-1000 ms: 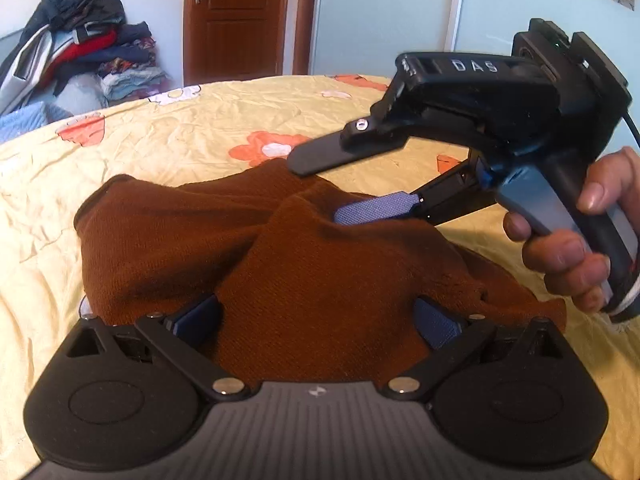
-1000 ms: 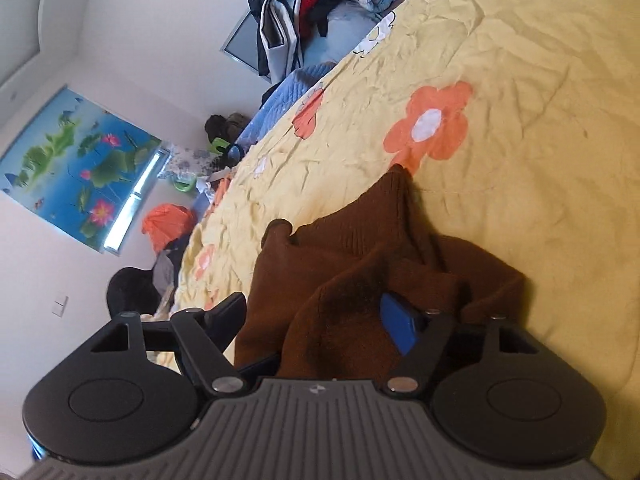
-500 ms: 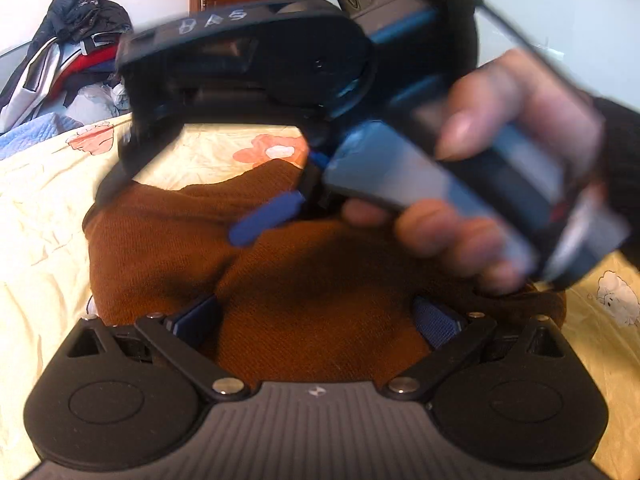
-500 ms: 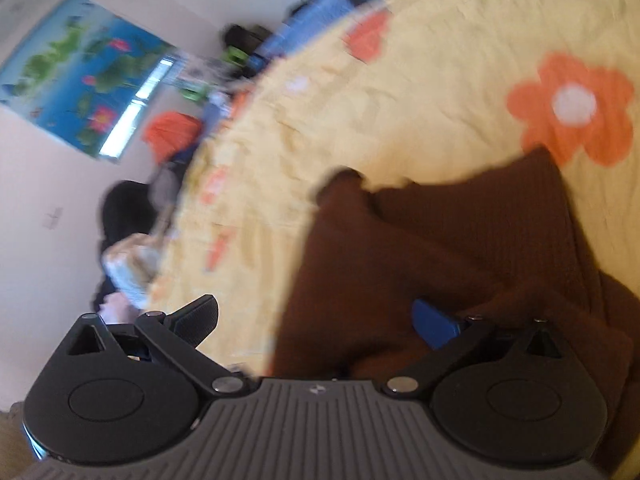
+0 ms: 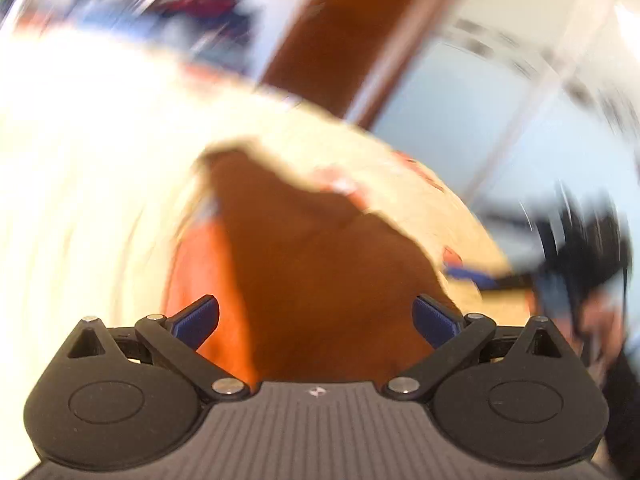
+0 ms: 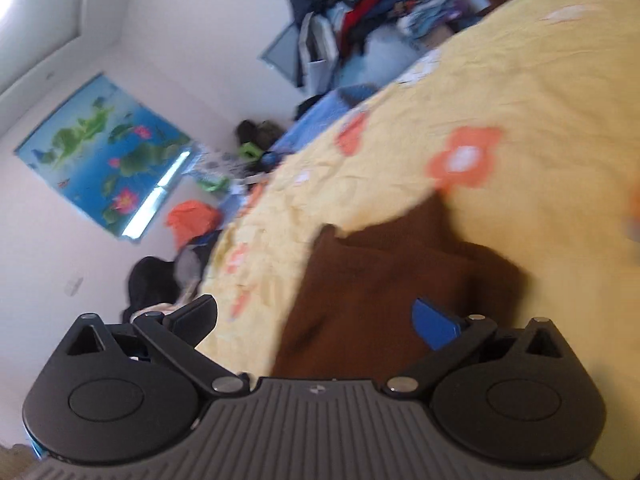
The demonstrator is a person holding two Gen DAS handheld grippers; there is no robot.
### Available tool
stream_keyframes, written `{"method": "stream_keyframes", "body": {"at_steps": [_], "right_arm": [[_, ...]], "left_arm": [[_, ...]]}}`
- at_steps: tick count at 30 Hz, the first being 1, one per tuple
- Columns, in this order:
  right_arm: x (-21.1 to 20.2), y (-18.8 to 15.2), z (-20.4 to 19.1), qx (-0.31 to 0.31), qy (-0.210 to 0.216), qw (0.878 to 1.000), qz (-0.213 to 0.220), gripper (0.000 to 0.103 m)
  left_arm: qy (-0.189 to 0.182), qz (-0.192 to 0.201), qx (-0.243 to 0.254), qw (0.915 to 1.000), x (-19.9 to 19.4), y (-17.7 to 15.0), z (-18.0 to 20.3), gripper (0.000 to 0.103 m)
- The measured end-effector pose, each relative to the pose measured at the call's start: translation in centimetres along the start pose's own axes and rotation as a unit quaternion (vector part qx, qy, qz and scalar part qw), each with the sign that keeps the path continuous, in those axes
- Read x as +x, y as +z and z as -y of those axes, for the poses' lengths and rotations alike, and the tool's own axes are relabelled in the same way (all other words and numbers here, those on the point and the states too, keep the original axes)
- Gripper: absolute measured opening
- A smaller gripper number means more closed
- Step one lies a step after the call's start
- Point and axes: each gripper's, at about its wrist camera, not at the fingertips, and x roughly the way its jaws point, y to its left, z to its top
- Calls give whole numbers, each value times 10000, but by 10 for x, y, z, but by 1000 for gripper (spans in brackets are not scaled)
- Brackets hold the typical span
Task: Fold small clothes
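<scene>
The brown knitted garment point(image 6: 400, 280) lies rumpled on the bed's yellow flowered sheet point(image 6: 520, 80), near the edge where the right gripper point(image 6: 316, 320) hangs over it with its fingers point(image 6: 434, 322) spread wide, having just been opening, and nothing pinched between them. The left gripper point(image 5: 316, 320) shows its fingers point(image 5: 436, 320) apart too, the brown cloth lying between them, though the blur hides whether they touch it. A heap of clothes point(image 6: 360, 12) sits beyond the bed by the wall.
</scene>
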Motion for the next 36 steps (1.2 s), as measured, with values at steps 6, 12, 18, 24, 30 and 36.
{"method": "stream_keyframes", "body": {"at_steps": [6, 12, 18, 24, 30, 36], "right_arm": [[8, -37, 14, -70, -158, 9978, -639, 103], [20, -47, -2, -545, -202, 9930, -1028, 34], [-9, -80, 8, -370, 124, 9952, -895, 34], [-44, -37, -5, -180, 92, 9993, 311, 76], [31, 29, -62, -921, 619, 9937, -173, 95], [174, 37, -59, -405, 95, 9857, -1633, 94]], "left_arm": [[-618, -356, -808, 9942, 20, -10, -3, 103], [-167, -762, -736, 9942, 28, -3, 6, 27], [347, -695, 409, 9961, 0, -23, 14, 32], [855, 413, 1410, 9854, -46, -45, 45, 48], [689, 780, 2077, 9726, -33, -63, 81, 67], [1008, 322, 2624, 9591, 10, -70, 85, 70]]}}
